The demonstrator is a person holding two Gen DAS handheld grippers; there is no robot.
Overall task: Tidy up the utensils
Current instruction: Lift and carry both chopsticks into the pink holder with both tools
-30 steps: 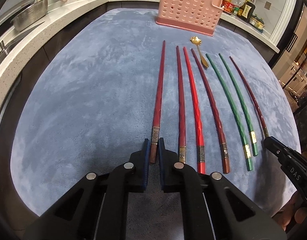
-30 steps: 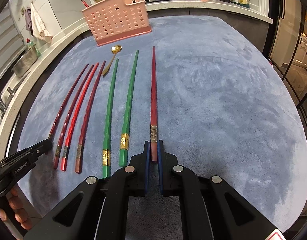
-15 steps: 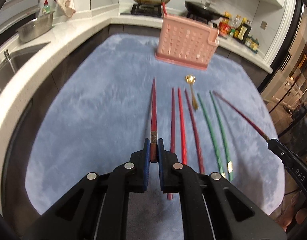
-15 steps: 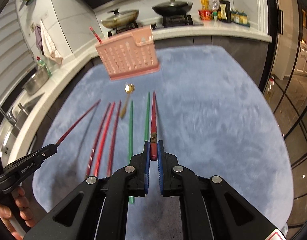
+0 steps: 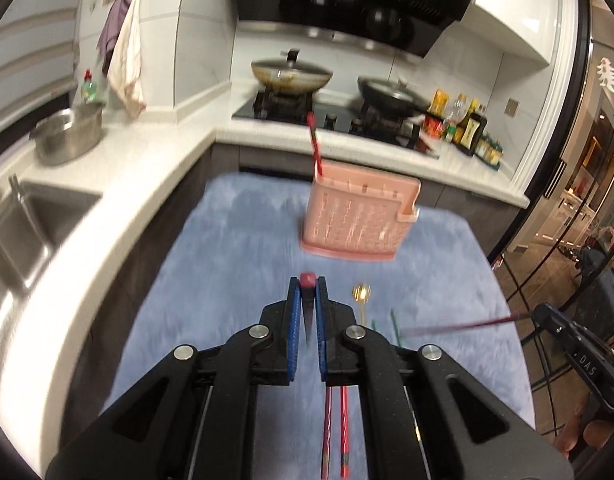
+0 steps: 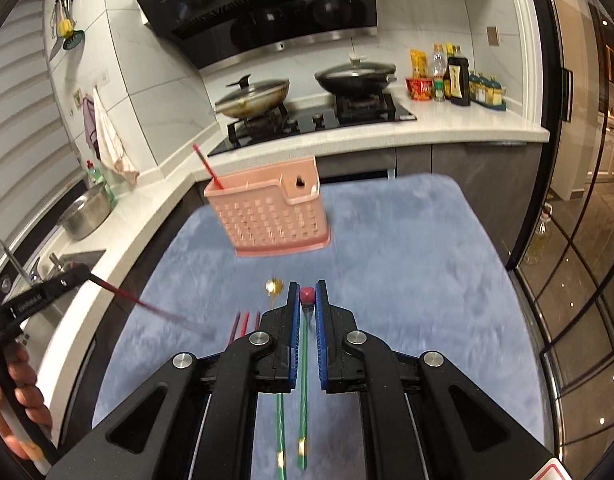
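In the left wrist view, your left claw (image 5: 307, 294) is clamped on the butt of a dark red chopstick (image 5: 308, 280), raised above the blue plush mat (image 5: 227, 264). The pink perforated plastic utensil basket (image 5: 357, 222) stands near the worktop's far edge.

In the right wrist view, your right claw (image 6: 307, 298) pinches another dark red chopstick (image 6: 307, 294); two green chopsticks (image 6: 303, 392) lie on the mat toward the near edge.

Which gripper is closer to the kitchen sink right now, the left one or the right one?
Left. The left gripper hangs toward the sink side of the blue mat, nearest the sink. The right gripper is toward the mat's opposite side, farther away.
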